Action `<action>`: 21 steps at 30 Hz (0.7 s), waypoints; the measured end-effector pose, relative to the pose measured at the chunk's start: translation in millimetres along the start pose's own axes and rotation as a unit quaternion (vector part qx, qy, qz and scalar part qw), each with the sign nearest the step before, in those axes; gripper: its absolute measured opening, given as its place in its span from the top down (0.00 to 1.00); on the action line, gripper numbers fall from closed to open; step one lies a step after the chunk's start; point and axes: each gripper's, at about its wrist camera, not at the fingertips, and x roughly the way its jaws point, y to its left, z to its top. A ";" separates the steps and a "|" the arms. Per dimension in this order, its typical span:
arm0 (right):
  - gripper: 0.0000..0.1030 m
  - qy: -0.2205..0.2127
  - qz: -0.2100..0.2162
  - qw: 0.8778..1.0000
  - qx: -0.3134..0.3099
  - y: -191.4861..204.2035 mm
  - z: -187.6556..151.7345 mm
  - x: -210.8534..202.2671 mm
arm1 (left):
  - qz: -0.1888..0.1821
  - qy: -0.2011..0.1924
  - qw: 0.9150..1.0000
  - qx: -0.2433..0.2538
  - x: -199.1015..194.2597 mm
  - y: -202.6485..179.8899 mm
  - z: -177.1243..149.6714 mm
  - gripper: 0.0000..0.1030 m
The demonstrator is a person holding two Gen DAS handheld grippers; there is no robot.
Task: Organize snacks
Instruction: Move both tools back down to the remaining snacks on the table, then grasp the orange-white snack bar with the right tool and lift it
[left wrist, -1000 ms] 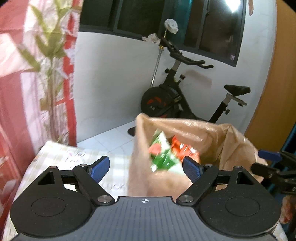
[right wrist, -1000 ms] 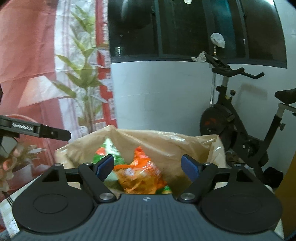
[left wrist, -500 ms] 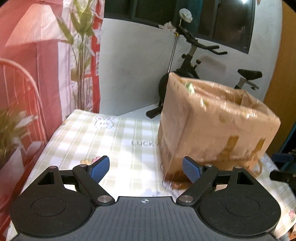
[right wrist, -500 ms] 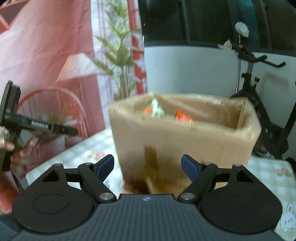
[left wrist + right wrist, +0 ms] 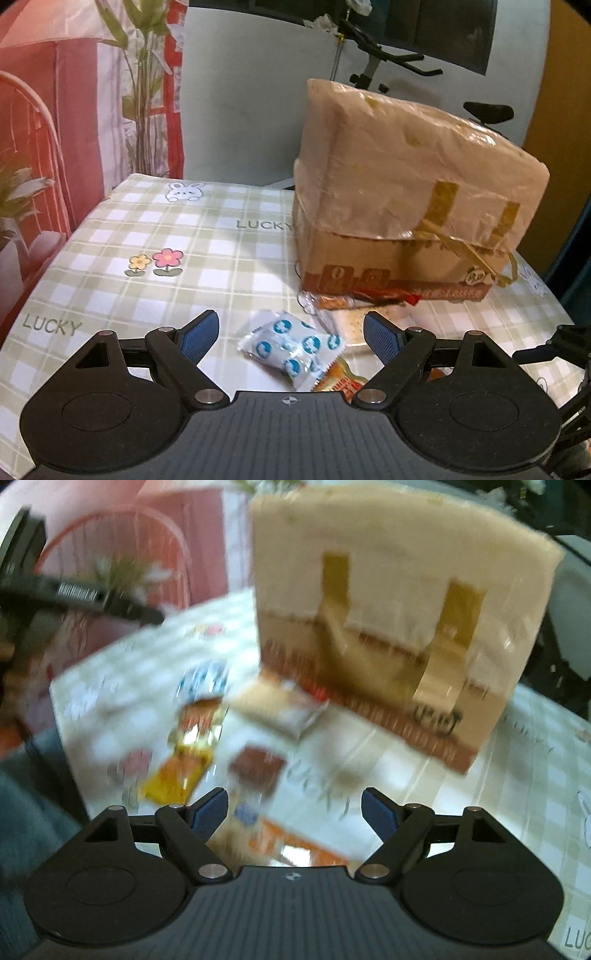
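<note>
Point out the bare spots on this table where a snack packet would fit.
Bare cloth lies left of the box, around the flower print and back to the rabbit print. In the right wrist view, blurred, the cloth right of the box looks free too. The strip in front of the box is crowded: the blue-dotted packet and other wrappers lie there.

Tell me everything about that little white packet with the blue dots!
The packet is a small, puffy pillow-shaped wrapper, white and shiny like plastic film, printed with round blue dots and crimped at its ends. It looks sealed and lies flat, slightly askew, on the checked tablecloth, in front of the open left gripper, between its fingers without touching them. One corner overlaps an orange wrapper. The right wrist view shows it only as a blur.
</note>
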 end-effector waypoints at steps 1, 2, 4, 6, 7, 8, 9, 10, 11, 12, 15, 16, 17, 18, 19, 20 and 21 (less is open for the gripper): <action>0.21 0.007 0.004 1.000 -0.011 1.7 -2.6 1.1 | 0.000 0.001 1.000 0.000 0.7 -1.9 -2.7 0.16; 0.21 0.013 0.007 1.000 -0.021 3.7 -4.1 1.4 | -0.001 0.003 1.000 0.000 1.7 -3.0 -4.6 0.16; 0.21 0.022 0.015 0.999 -0.036 7.0 -8.7 4.0 | -0.003 0.006 1.000 -0.001 2.7 -4.0 -6.9 0.16; 0.21 0.032 0.022 0.998 -0.045 7.9 -11.2 8.5 | -0.004 0.008 1.000 -0.003 3.8 -4.1 -8.4 0.16; 0.21 0.034 0.022 0.998 -0.049 8.5 -12.0 11.7 | -0.003 0.008 1.000 -0.003 4.2 -4.0 -9.0 0.16; 0.21 0.036 0.023 0.998 -0.053 8.7 -12.8 14.8 | -0.003 0.009 1.000 -0.003 4.3 -3.5 -9.6 0.16; 0.21 0.039 0.025 0.998 -0.052 8.4 -13.2 17.9 | -0.002 0.009 1.000 -0.004 4.8 -3.3 -9.9 0.16; 0.21 0.041 0.027 0.998 -0.049 7.6 -13.4 20.8 | -0.001 0.009 1.000 -0.006 5.0 -2.6 -10.3 0.16; 0.21 0.044 0.030 0.998 -0.044 6.4 -13.9 24.5 | -0.001 0.009 1.000 -0.007 4.8 -1.7 -10.6 0.16; 0.21 0.046 0.032 0.998 -0.040 5.3 -14.6 28.0 | 0.000 0.009 1.000 -0.009 4.9 -1.4 -10.8 0.16; 0.26 0.043 0.036 0.998 -0.024 -0.1 -17.3 32.7 | 0.001 0.011 1.000 -0.013 5.9 0.5 -11.7 0.16; 0.29 0.039 0.036 0.998 -0.018 -2.4 -17.2 31.9 | 0.002 0.013 1.000 -0.013 6.6 0.8 -12.0 0.16; 0.39 0.036 0.038 0.999 -0.012 -5.3 -16.8 30.4 | 0.002 0.015 1.000 -0.014 7.5 0.9 -12.4 0.16; 0.47 0.036 0.040 0.999 -0.007 -8.2 -16.3 29.6 | 0.002 0.016 1.000 -0.014 8.4 0.8 -12.6 0.16; 0.50 0.036 0.045 0.998 -0.002 -11.5 -16.3 28.1 | 0.002 0.017 1.000 -0.015 9.1 0.6 -12.8 0.16; 0.54 0.037 0.050 0.998 0.003 -14.4 -16.7 26.5 | 0.002 0.018 1.000 -0.015 9.9 0.3 -13.0 0.16; 0.56 0.037 0.053 0.998 0.005 -15.5 -17.0 25.4 | 0.002 0.019 1.000 -0.015 10.4 0.3 -13.4 0.16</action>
